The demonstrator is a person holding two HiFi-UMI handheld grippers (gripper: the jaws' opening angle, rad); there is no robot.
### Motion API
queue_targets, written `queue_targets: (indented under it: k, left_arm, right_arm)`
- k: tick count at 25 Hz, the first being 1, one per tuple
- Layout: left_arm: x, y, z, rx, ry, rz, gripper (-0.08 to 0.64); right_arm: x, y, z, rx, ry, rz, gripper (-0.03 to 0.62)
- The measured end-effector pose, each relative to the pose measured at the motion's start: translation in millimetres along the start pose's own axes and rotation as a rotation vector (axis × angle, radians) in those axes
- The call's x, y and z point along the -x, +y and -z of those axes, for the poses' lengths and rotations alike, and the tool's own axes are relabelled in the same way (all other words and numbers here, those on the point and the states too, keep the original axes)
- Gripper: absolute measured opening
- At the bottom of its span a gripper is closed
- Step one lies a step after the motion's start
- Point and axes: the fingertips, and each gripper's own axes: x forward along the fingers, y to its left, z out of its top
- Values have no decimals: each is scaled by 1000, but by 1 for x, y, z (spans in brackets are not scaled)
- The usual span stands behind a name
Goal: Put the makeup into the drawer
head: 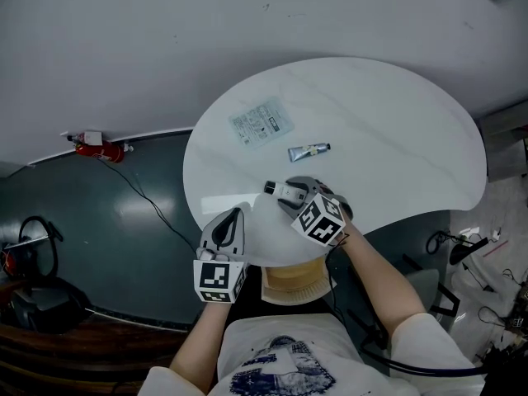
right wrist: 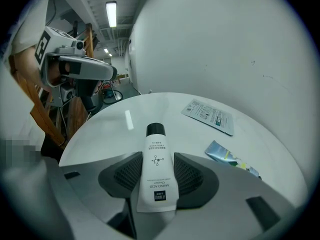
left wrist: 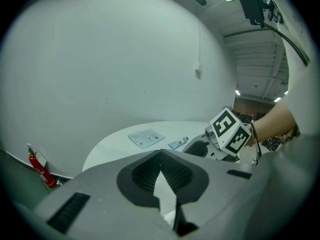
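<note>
Makeup on the round white table (head: pixel 396 139) numbers three pieces: one white tube (right wrist: pixel 156 154), one small blue tube (head: pixel 308 149) and one flat sachet (head: pixel 261 124). The right gripper (right wrist: pixel 156 181) clasps the white tube between its jaws, just above the table's near edge. The left gripper (left wrist: pixel 161 171) has its jaws pressed together on nothing. One tan drawer (head: pixel 290 280) shows below the table's near edge, its contents hidden.

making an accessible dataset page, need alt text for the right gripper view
A white tube with a black cap sits gripped between the fingers of the right gripper, cap pointing away over a round white table. To its right on the table lie a flat printed sachet and a small silvery tube.
</note>
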Motion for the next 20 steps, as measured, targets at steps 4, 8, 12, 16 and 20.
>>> queue_targets:
  k: [4, 8, 12, 16, 20]
  left_arm:
    - [13, 0, 1, 0, -14, -35, 46]
    - [28, -1, 7, 6, -14, -71, 46]
    - [43, -4, 7, -5, -13, -88, 46]
    - [53, -5, 1, -33, -7, -73, 46]
    - [61, -11, 0, -60, -6, -37, 46]
  right_arm:
    - [1, 1, 0, 7, -6, 21, 203]
    - [2, 3, 0, -5, -7, 39, 189]
    - [16, 9, 1, -53, -32, 59, 183]
    - [32, 16, -1, -102, -61, 89, 181]
    - [51, 28, 0, -151, -88, 123, 181]
